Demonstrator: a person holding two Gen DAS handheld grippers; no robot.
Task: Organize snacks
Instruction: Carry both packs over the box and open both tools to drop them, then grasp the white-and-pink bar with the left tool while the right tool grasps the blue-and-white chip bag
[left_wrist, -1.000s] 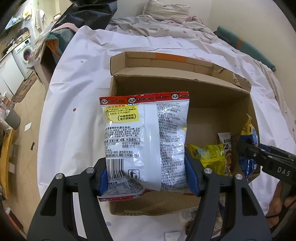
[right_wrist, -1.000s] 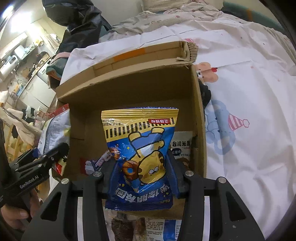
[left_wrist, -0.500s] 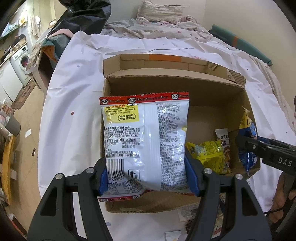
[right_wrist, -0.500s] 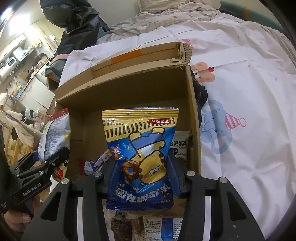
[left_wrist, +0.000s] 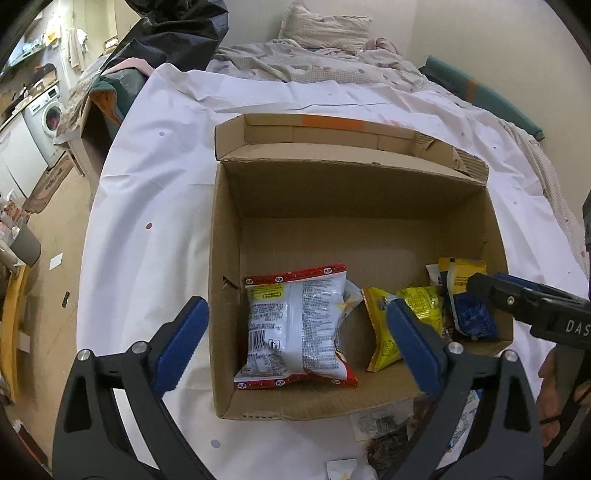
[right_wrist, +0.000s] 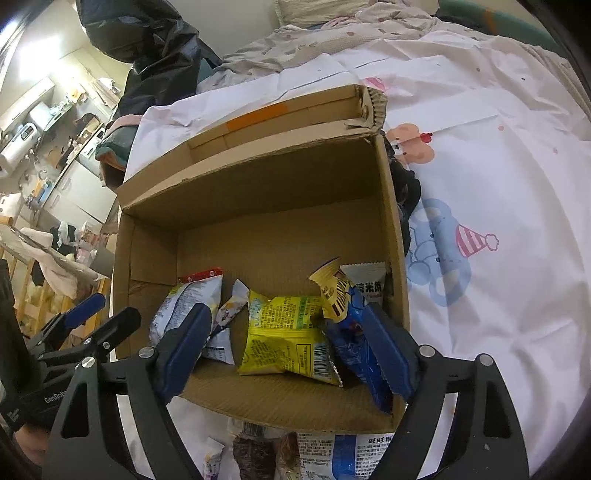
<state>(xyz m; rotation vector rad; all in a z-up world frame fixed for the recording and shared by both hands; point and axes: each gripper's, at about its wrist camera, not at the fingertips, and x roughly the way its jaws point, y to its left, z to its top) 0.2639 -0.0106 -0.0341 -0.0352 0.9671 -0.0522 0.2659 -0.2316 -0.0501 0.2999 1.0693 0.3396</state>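
A corrugated cardboard box (left_wrist: 369, 221), its far flap folded up, sat open on a bed covered by a smooth white sheet (left_wrist: 155, 192) printed with pastel cartoon animals. Four crinkled foil snack packets lay along the box's near wall: a glossy white bag with red trim (left_wrist: 295, 325) toward the near left corner, a yellow bag (right_wrist: 284, 332) in the middle, and a blue and yellow bag (right_wrist: 351, 332) leaning against the right wall in front of a small white packet (right_wrist: 369, 280). The left gripper (left_wrist: 297, 343) hovered over the near wall with its blue-padded fingers wide apart, holding nothing, the white bag lying loose between and below them. The right gripper (right_wrist: 288, 339) likewise stood spread, its right pad (right_wrist: 388, 350) just beside the blue bag; whether they touched could not be told. More packets (right_wrist: 332, 454) lay on the sheet against the box's near side. A rumpled floral quilt (left_wrist: 314, 62) and a pillow lay at the bed's far end, and a washing machine (left_wrist: 48, 114) stood in the room beyond.
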